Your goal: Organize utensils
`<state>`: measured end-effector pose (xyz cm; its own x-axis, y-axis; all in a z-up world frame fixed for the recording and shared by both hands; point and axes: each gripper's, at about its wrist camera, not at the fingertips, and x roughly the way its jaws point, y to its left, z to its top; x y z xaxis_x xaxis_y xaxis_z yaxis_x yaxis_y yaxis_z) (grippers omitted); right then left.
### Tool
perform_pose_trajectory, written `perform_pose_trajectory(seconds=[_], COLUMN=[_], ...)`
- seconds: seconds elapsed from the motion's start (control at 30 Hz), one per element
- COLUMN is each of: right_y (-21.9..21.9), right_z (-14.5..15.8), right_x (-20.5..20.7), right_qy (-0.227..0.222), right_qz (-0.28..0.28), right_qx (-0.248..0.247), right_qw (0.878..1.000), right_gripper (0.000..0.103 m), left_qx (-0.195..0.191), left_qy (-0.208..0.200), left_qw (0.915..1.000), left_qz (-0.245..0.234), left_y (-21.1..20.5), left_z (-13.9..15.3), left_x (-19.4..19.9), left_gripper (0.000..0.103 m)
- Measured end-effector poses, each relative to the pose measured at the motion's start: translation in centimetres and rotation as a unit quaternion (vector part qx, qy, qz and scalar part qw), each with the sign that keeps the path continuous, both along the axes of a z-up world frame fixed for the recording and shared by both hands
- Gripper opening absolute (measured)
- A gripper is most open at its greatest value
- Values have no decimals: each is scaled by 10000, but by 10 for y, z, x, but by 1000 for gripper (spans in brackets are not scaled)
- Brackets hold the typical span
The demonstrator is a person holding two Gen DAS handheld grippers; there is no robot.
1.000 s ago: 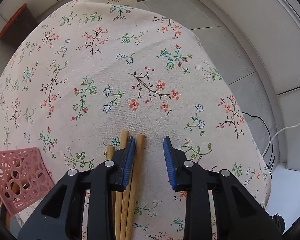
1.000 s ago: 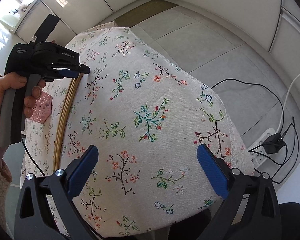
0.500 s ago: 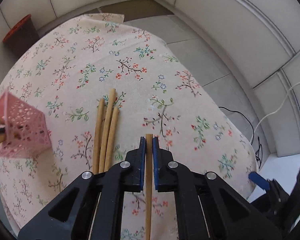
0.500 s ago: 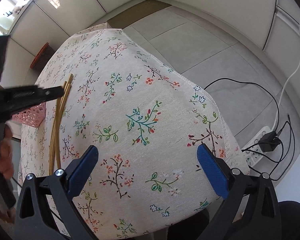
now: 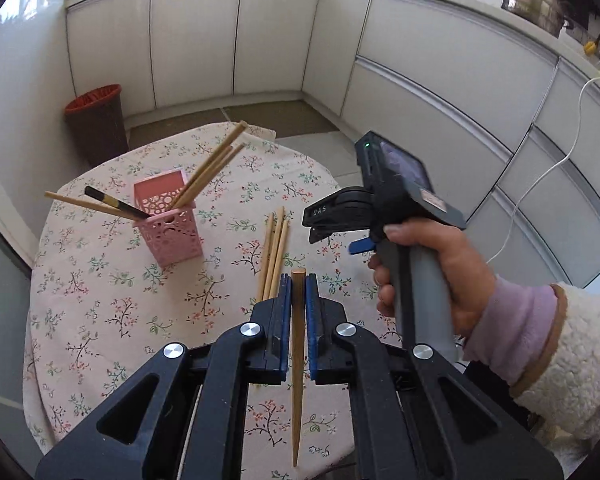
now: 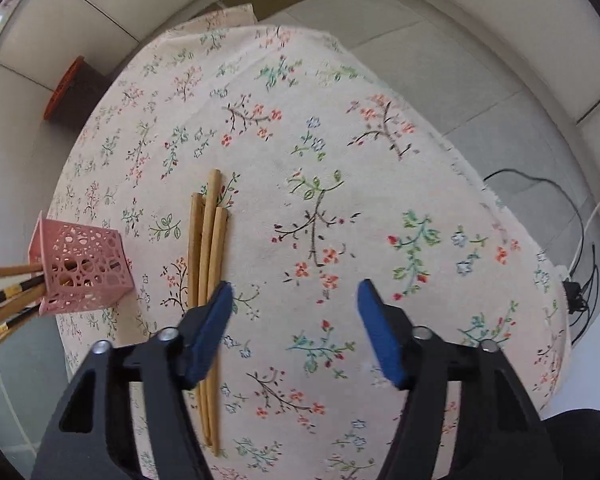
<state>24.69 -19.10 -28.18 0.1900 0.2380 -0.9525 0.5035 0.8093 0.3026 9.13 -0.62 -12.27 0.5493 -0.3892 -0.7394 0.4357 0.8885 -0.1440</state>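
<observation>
The left gripper (image 5: 299,280) has its blue fingers (image 5: 285,300) clenched on one tan wooden chopstick (image 5: 297,368), lifted above the floral-clothed counter (image 5: 100,312). The right gripper (image 6: 294,304) has just been closing, fingers still apart and empty, just beside three loose wooden chopsticks (image 6: 208,264). A pink perforated plastic holder (image 5: 169,218) with chopsticks stands nearby.

Three loose chopsticks (image 6: 208,280) and the pink holder (image 6: 85,266) crowd the left; cloth (image 6: 340,160) rightward lies bare.
</observation>
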Motion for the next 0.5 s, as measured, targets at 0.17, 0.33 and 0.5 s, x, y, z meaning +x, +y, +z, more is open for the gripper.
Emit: perform_pose_trajectory(seconds=[0.17,0.33,0.5], right_y=[2,9,10], right_z=[-11,-18,-16], right_x=[14,25,31], right_qy=[-2,66,-26], right_qz=[-441,-561,-636], right_qx=[338,437,565], right_qw=[9985,9974,9964], right_gripper=[28,27,28], left_qx=[-413,-602,-714], left_qy=[-22,41,78], left_qw=[9991,9981,9973], left_qz=[83,84,126], left_y=[24,34,42], left_z=[2,-1,-4], left_x=[0,2,6], left_gripper=[6,6,6])
